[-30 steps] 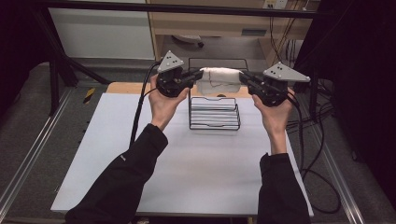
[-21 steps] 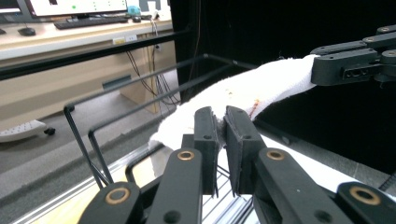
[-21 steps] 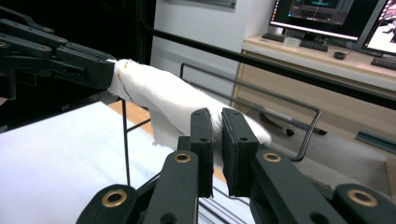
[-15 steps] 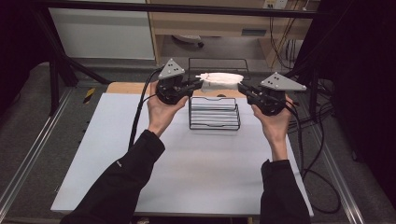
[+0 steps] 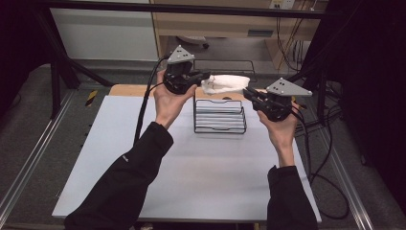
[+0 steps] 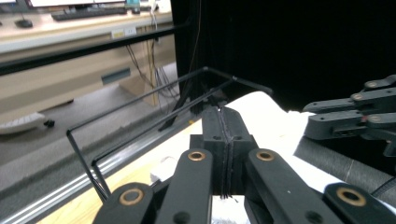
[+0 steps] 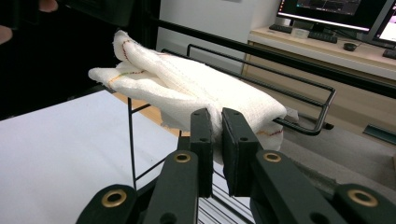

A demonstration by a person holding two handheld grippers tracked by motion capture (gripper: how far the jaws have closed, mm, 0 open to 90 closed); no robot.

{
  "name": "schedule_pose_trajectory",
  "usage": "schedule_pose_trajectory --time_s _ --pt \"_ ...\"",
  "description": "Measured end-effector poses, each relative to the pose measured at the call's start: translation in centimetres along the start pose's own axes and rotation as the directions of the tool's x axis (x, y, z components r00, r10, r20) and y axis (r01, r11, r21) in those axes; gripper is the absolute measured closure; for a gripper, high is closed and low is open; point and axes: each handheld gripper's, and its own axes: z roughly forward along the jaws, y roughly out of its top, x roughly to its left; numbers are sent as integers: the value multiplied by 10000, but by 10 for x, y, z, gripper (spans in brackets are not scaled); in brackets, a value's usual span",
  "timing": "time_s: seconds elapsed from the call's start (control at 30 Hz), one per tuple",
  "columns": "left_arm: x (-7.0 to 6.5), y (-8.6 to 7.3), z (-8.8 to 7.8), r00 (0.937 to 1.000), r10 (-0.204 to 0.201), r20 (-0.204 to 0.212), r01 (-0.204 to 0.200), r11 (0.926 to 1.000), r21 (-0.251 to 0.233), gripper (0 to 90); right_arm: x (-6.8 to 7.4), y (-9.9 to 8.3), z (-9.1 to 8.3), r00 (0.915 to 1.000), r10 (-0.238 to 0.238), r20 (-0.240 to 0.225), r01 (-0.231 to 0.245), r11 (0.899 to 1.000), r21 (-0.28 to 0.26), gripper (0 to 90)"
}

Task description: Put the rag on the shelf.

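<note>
A white folded cloth (image 5: pixel 225 82) hangs in the air between my two grippers, just above the back of a black wire rack (image 5: pixel 219 125). My left gripper (image 5: pixel 207 75) is shut on the cloth's left end; in the left gripper view its jaws (image 6: pixel 223 114) are closed on a thin edge of the cloth (image 6: pixel 268 119). My right gripper (image 5: pixel 246 91) pinches the right end. In the right gripper view the cloth (image 7: pixel 187 84) bulges out past the closed jaws (image 7: pixel 215 116). The rack's wire rim (image 7: pixel 322 105) runs behind it.
The rack stands at the back middle of a pale table (image 5: pixel 191 167), with a wooden strip (image 5: pixel 129 90) along the table's far edge. Black cables (image 5: pixel 143 110) trail from both grippers. A dark frame bar (image 5: pixel 191 7) crosses overhead, and rails (image 5: pixel 28 163) run along both sides of the table.
The cloth went from a broad bundle over the rack to a tighter one held nearer the left gripper. The left gripper rose slightly. The right gripper dropped lower and nearer the person.
</note>
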Motion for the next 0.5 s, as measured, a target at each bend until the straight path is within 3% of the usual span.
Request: schedule_pose_trajectory --time_s 0.27,0.5 --pt "-5 -20 7 9993 38 377 -59 9984 562 899 0 -5 1 9999 83 -85 -82 9999 104 825" --pt "-4 -34 9 9989 -58 473 27 9979 644 899 2 -6 1 9998 121 -143 -118 9997 235 794"
